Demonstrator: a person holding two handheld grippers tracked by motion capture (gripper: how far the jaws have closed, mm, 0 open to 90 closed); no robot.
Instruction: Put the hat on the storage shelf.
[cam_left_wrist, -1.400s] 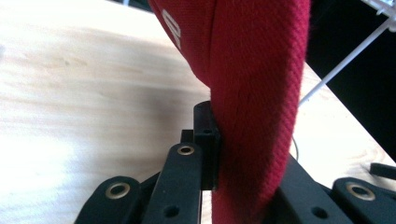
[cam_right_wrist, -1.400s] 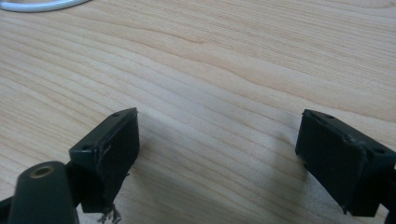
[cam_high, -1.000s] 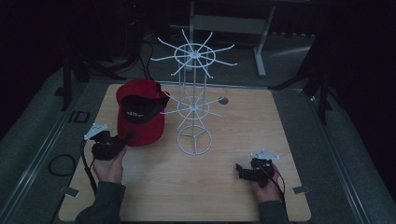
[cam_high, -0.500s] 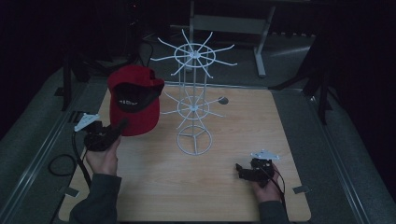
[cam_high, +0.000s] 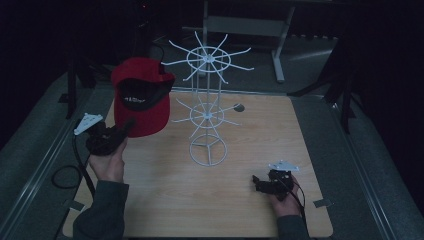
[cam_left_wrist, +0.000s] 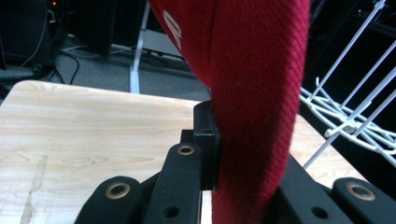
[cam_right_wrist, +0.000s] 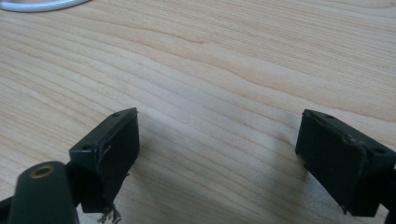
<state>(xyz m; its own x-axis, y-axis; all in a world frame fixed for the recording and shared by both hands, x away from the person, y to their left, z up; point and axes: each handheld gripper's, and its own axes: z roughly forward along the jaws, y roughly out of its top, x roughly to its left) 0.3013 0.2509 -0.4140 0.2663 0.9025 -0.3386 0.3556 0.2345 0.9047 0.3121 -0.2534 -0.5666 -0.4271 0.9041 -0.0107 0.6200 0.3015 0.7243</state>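
1. High view, far left: the person's left hand (cam_high: 107, 162) holds the left gripper (cam_high: 125, 127) raised above the pale wooden table (cam_high: 165, 200). Its jaws are clenched on the brim of a red fabric baseball cap with a black inner lining (cam_high: 141, 95).
2. Left gripper view: the red brim (cam_left_wrist: 254, 93) runs upright between the black jaws, pinched at its edge. That grip seems chosen so the crown hangs free for hooking on.
3. The cap is lifted clear of the table, just left of a white wire display rack with two tiers of radiating hooks (cam_high: 207, 107). It appears held at the height of the upper tier, presumably so it can be hung there.
4. Right of the rack, near the front edge of the table, the right hand (cam_high: 285, 200) rests with the right gripper (cam_high: 257, 184).
5. Right gripper view: its jaws stand spread apart and grasp nothing, just above bare wood grain (cam_right_wrist: 224, 60), probably waiting idle.
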